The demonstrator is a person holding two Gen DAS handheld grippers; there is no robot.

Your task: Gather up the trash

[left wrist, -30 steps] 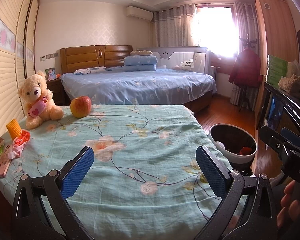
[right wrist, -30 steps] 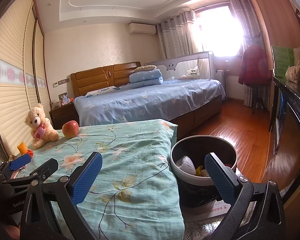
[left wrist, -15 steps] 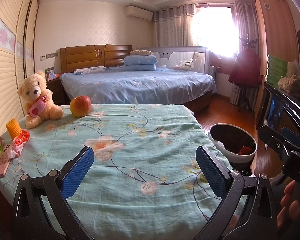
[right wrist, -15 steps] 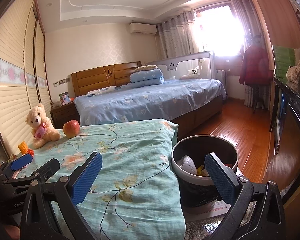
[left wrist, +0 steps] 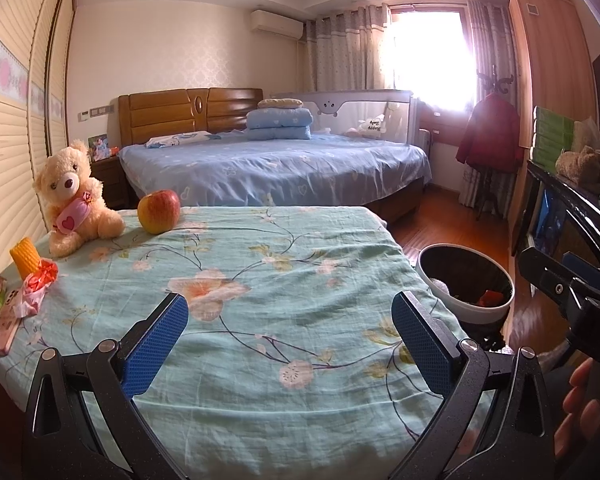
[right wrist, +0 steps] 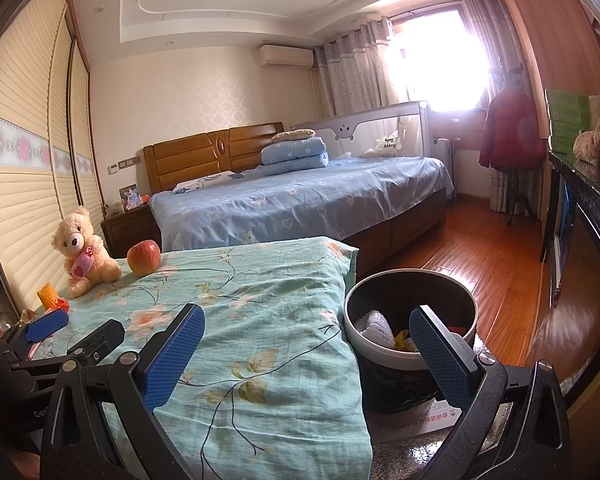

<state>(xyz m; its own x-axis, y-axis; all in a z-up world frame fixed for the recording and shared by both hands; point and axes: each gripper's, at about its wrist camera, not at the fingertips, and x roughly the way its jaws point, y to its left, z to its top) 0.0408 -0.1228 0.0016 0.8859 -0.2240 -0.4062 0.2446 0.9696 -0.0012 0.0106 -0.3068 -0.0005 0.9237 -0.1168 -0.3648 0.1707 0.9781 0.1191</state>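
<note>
Floral bedcover (left wrist: 260,280) fills mid-frame; both my left gripper (left wrist: 290,336) and right gripper (right wrist: 306,344) gape wide, empty. Crinkly pink wrapper (left wrist: 34,294) at left edge looks light and soft; I'd pinch its bunched middle.

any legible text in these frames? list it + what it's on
"DA", cut off by the frame edge: on the right gripper body, left wrist view.
"Gen", cut off: on the left gripper body, right wrist view.
Red print on the white sheet under the trash bin: too small to read.
Script on the white plush: blurred.
</note>
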